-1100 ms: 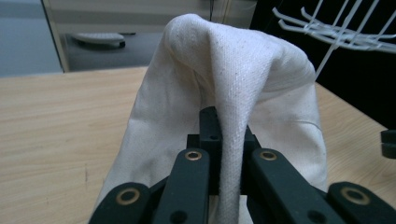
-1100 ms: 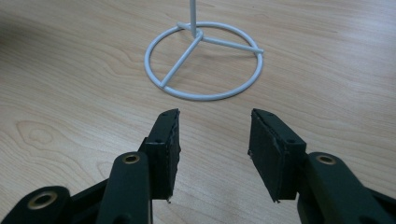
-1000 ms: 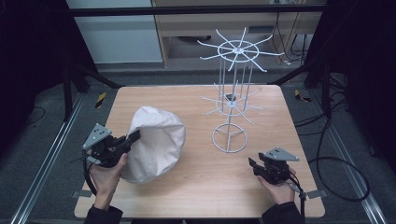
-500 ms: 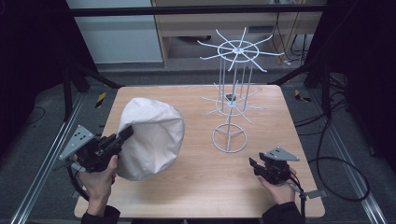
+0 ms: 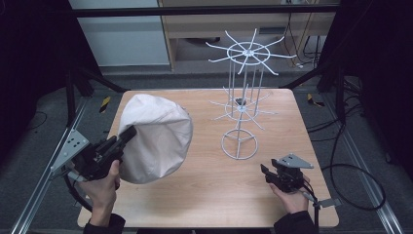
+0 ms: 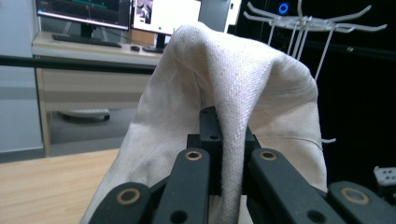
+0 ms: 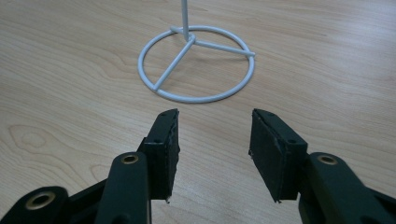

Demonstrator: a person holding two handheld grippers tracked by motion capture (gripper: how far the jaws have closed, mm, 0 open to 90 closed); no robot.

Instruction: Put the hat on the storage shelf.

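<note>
A cream cloth hat stands bulged up over the left half of the wooden table. My left gripper is shut on a fold of its edge and holds that side up. In the left gripper view the cloth hat drapes over the left gripper, with the fold pinched between the jaws. A white wire rack with radiating hooks stands right of centre. My right gripper rests open near the front right, pointing at the rack's ring base. Nothing is between the jaws of the right gripper.
The rack's ring base sits between the hat and the right hand. Metal frame rails run along both table sides. Cables lie on the floor at right. A desk with monitors stands beyond the table.
My left hand has drawn back to the left with the hat's edge in its jaws, and the hat has risen and tilted. The right gripper has stayed put.
</note>
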